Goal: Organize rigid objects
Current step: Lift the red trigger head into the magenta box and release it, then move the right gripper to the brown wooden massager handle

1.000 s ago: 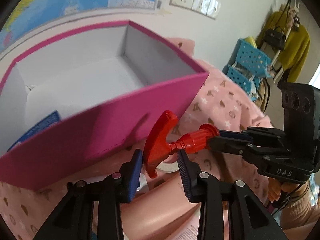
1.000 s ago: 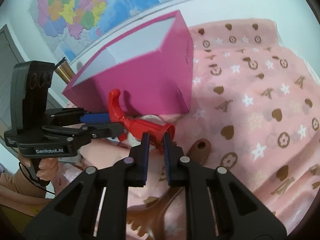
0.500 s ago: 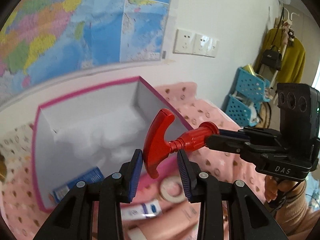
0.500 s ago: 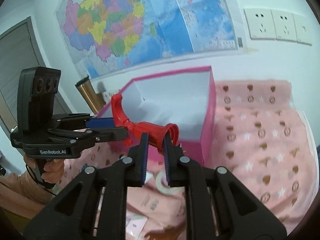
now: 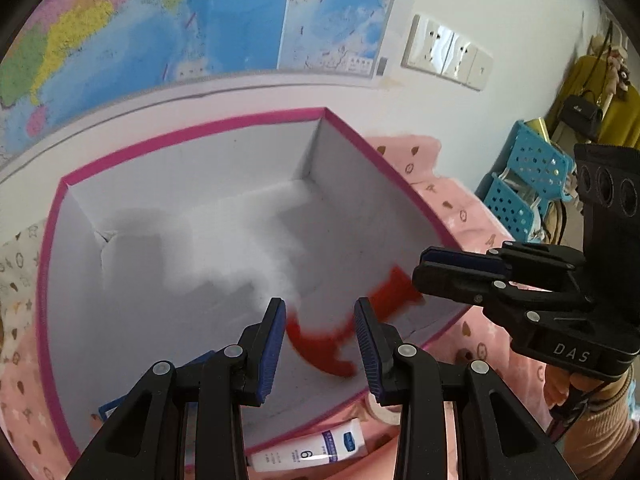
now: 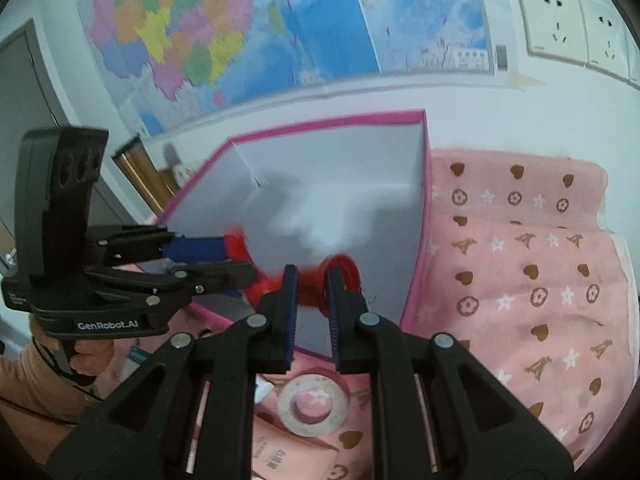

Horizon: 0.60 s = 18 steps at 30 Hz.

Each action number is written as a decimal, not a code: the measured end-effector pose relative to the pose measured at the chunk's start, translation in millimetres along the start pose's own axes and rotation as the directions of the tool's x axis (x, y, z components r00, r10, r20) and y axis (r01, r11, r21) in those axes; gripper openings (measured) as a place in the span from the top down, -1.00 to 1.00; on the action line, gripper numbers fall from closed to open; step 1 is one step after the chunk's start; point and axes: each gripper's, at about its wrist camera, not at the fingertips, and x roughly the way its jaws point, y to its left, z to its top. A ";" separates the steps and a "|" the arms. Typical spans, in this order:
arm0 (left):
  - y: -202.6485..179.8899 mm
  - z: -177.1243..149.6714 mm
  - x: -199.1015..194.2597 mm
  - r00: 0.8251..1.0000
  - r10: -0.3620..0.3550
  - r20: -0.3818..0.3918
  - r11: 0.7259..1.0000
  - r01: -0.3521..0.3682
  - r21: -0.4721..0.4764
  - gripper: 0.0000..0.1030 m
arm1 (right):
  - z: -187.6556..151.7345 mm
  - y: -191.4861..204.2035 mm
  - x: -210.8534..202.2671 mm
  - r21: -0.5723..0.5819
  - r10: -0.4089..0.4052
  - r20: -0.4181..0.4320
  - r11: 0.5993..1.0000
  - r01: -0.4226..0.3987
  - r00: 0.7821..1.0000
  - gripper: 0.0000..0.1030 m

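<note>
- The left gripper (image 5: 320,312), at the bottom centre of its own view, was closed narrowly on the curved handle of a red plastic T-handled tool (image 5: 320,348). The tool was smeared by blur, so the exact pad contact was hard to read.
- In that view a blue flat item (image 5: 108,410) showed at lower left, inside a pink cardboard box with a white interior (image 5: 200,176). The box filled the middle of the frame.
- The red tool hung over the box's open interior, near the lower right corner.
- A white tube with a blue label (image 5: 312,450) lay just outside the box's near wall, at bottom centre.
- The right gripper (image 5: 424,268) came in from the right edge with its jaws pinched together at the tool's far end.
- A coloured wall map (image 5: 200,20) ran along the top, white wall sockets (image 5: 448,54) sat at upper right, and blue perforated baskets (image 5: 528,168) stood at the right.
- In the right wrist view, the left gripper (image 6: 236,260) reached in from the left, carried by a hand (image 6: 88,356) at lower left.
- The right gripper (image 6: 312,280), at centre, clamped the tool's round flange (image 6: 350,274) in front of the box (image 6: 340,160).
- A pale tape roll (image 6: 312,404) lay at bottom centre on a pink cloth printed with hearts and stars (image 6: 520,260), which spread to the right.
</note>
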 end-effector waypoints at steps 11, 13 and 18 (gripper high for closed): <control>3.3 -16.5 -36.9 0.994 -0.003 0.111 1.000 0.003 0.001 0.17 | -17.5 -8.2 -33.2 0.028 -0.021 0.073 0.999 0.019 0.997 0.39; -2.2 -24.3 -48.8 0.990 -0.023 0.142 1.000 0.021 0.016 0.14 | -25.6 -10.2 -42.3 0.040 -0.006 0.082 0.999 0.002 0.997 0.27; -21.8 -44.7 -69.1 0.977 -0.077 0.197 0.996 0.065 0.066 -0.02 | -58.1 -19.8 -61.3 0.093 0.011 0.068 0.995 -0.017 0.998 0.19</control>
